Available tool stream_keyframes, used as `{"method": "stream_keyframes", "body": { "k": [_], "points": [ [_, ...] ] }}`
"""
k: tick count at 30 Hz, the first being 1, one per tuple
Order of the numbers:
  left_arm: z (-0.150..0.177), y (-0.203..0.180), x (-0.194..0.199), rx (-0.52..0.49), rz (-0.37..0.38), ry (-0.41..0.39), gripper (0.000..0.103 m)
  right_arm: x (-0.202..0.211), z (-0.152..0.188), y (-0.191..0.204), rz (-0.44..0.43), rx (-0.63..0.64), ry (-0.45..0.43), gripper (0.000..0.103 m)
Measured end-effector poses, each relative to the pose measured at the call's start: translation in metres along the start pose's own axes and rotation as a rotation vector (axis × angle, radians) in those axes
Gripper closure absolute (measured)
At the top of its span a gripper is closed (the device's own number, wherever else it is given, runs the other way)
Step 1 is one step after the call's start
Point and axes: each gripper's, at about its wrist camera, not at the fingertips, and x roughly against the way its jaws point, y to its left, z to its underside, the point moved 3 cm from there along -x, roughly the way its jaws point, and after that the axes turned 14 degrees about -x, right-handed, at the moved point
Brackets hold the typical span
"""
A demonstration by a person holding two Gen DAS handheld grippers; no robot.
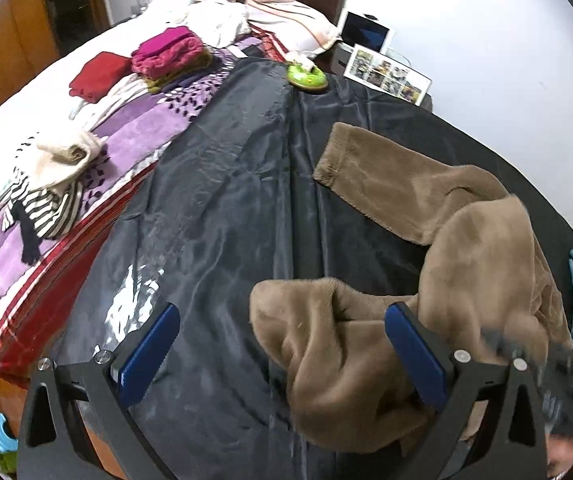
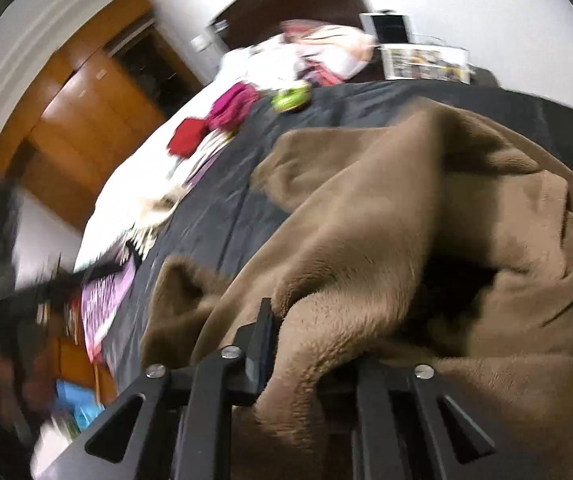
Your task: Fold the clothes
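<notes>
Brown fleece garment [image 1: 438,240] heaped on the right half of the dark sheet [image 1: 214,216], 1 sleeve stretched flat toward the headboard, cuff end just short of the sheet's centre crease. Broad bare stretch of sheet left of the garment, running up to the green object [image 1: 306,76] at the far edge. Beyond the sheet's left edge, purple blanket [image 1: 134,140] with folded red and pink stacks [image 1: 170,56] and a striped bundle [image 1: 46,200].

Left gripper [image 1: 282,356] spread wide, blue pads apart, a lobe of fleece lying between without being pressed. Right gripper [image 2: 310,364] clamped on a fold of the brown fleece, right finger buried in the pile. Right view heavily blurred; dark smeared shape at its left edge unreadable. Garment's near hem cut off by both frames.
</notes>
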Motion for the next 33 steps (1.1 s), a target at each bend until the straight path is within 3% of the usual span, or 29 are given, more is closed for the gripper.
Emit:
{"method": "stream_keyframes", "body": {
  "k": [4,8,15,26,27,29,30,31,33],
  "points": [
    [-0.015,-0.023,-0.005,-0.061,0.037,-0.006,0.000,0.015,0.044,0.006,-0.035,0.062,0.090,0.088],
    [-0.031,-0.057,-0.004,-0.134,0.071,-0.022,0.000,0.034,0.089,-0.005,-0.021,0.047,0.159,0.088],
    [-0.041,-0.120,0.003,-0.245,0.117,-0.038,0.000,0.075,0.149,-0.014,0.043,0.036,0.203,0.090],
    [-0.019,-0.185,0.009,-0.342,0.143,-0.011,0.000,0.155,0.192,-0.095,0.165,-0.297,0.031,0.089],
    [-0.017,-0.188,0.009,-0.343,0.145,-0.006,0.000,0.160,0.194,-0.106,0.170,-0.352,0.016,0.085],
    [-0.013,-0.191,0.010,-0.346,0.147,0.000,0.000,0.169,0.198,-0.124,0.183,-0.447,-0.013,0.066],
    [-0.012,-0.192,0.011,-0.350,0.147,-0.001,0.000,0.174,0.200,-0.132,0.192,-0.490,-0.034,0.035],
    [-0.011,-0.193,0.012,-0.353,0.146,-0.002,0.000,0.179,0.202,-0.138,0.199,-0.528,-0.056,0.013],
    [-0.013,-0.197,0.014,-0.362,0.146,-0.008,0.000,0.188,0.205,-0.146,0.195,-0.573,-0.088,0.013]
  ]
}}
